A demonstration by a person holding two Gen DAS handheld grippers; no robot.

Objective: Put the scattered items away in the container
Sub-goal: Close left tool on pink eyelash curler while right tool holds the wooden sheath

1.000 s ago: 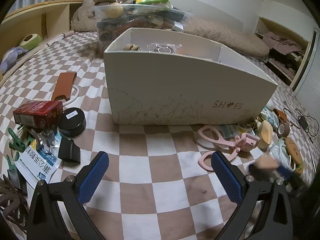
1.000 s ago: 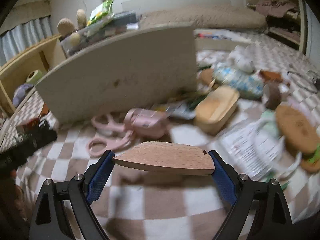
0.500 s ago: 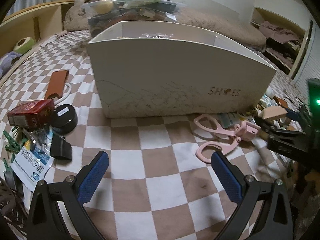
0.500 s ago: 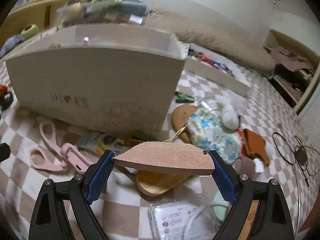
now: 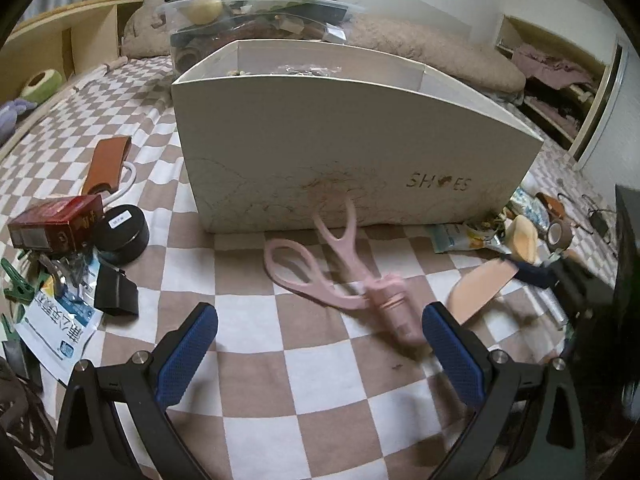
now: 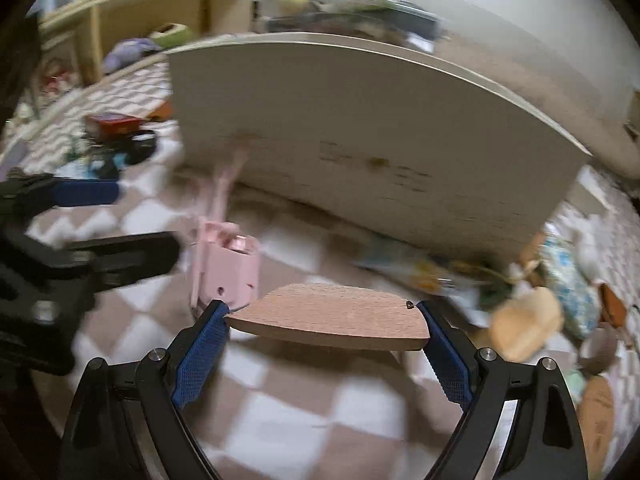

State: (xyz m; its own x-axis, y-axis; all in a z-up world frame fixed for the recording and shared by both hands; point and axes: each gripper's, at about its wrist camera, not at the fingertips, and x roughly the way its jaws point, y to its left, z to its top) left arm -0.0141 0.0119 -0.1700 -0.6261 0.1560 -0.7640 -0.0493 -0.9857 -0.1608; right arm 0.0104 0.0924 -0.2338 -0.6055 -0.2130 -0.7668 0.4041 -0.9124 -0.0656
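The checked brown-and-white cloth (image 5: 256,364) spreads across the whole scene, and on it stands the big cream box (image 5: 352,160) marked "SHOES", open at the top, filling the middle of the left wrist view toward 12 o'clock. Behind it a clear tub (image 5: 256,12) is heaped with odds and ends. The left gripper (image 5: 320,344) hangs low over the cloth, its blue pads spread wide with nothing between them. Just ahead of it, the pink scissors (image 5: 340,272) lie on the cloth with one handle loop at 11 o'clock and one thin arm reaching up to the box's front wall; their motion blur hides the finer detail. Over at 9 o'clock sits a cluster: a red carton (image 5: 56,222), a black round tin (image 5: 120,232) touching it, a brown strap (image 5: 106,164) further back, and a printed leaflet (image 5: 60,320) nearer the lens. The right gripper (image 6: 324,332) clamps the flat wooden piece (image 6: 332,316) edge to edge between its blue pads, holding it level above the cloth, in front of the box and still outside it. In the left wrist view that piece appears at 3 o'clock, blurred.
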